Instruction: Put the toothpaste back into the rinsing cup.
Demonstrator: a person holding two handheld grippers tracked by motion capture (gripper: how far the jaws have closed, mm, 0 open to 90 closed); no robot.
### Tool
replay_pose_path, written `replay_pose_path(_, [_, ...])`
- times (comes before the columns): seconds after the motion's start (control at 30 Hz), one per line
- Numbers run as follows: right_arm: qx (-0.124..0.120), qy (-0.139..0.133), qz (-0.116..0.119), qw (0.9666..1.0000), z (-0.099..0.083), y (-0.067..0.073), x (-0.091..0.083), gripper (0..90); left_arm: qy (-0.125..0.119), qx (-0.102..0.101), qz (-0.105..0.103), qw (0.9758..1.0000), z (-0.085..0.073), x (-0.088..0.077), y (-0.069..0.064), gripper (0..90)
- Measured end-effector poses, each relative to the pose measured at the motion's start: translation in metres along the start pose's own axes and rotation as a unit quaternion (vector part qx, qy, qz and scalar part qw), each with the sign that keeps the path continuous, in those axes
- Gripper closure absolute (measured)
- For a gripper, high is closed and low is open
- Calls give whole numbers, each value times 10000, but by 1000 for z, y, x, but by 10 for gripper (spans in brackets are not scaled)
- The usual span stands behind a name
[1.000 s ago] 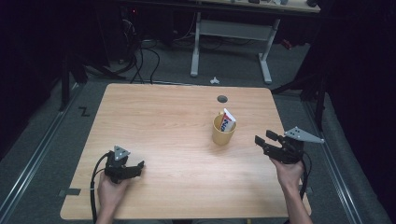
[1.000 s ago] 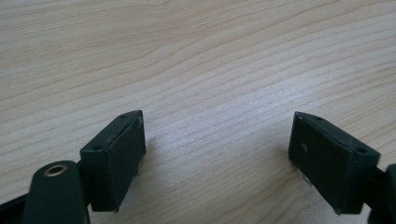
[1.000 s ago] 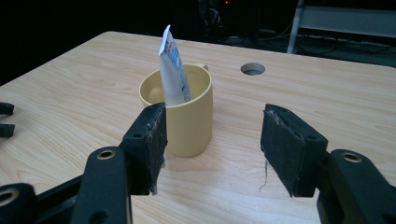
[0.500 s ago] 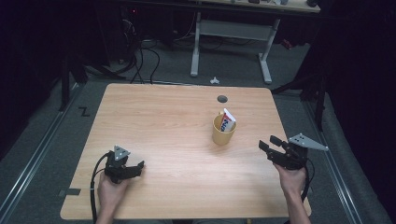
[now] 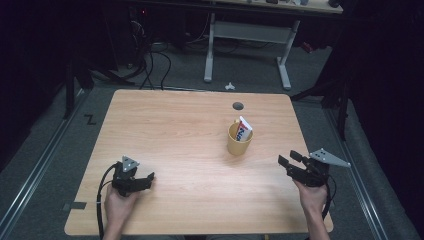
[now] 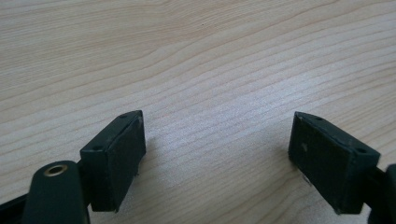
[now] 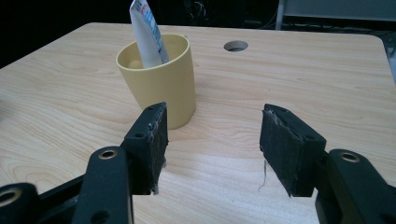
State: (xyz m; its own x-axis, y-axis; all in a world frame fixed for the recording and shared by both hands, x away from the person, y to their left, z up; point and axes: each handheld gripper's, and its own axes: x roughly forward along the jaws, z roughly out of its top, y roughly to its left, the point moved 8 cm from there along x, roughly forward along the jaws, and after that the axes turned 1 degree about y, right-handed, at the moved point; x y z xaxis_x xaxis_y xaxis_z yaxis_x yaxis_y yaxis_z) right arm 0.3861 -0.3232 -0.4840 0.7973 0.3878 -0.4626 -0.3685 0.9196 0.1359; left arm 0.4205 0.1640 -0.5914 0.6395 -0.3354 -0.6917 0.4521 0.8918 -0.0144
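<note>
A yellow cup [image 5: 239, 142] stands right of centre on the wooden table [image 5: 175, 130], with a white toothpaste tube [image 5: 244, 130] leaning upright inside it. In the right gripper view the cup [image 7: 161, 81] and tube [image 7: 145, 35] sit just beyond the left jaw, apart from it. My right gripper [image 5: 289, 159] hovers low near the table's right edge, pointing towards the cup; it [image 7: 212, 140] is open with only bare wood between its pads. At the front left, my left gripper [image 5: 149, 180] rests on the table, and it [image 6: 217, 154] is open and holds nothing.
A round cable hole [image 5: 238, 106] lies behind the cup. The table's right edge [image 5: 312, 165] runs close beside my right hand. Beyond the far edge, a white desk frame [image 5: 245, 45] and cables [image 5: 150, 55] stand on the dark floor.
My right gripper has sunk and drifted right, towards the near right edge, away from the cup. The left gripper has stayed where it was.
</note>
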Motion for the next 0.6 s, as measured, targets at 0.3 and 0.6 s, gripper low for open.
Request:
replay_pose_path(0.3, [-12,98,-73,9999,-12,-1,6,425,-1,-1,0,10000,0,0,0,193])
replay_pose_path(0.6, [-122,280,-236,9993,-24,0,15,428,-1,0,0,10000,0,0,0,193])
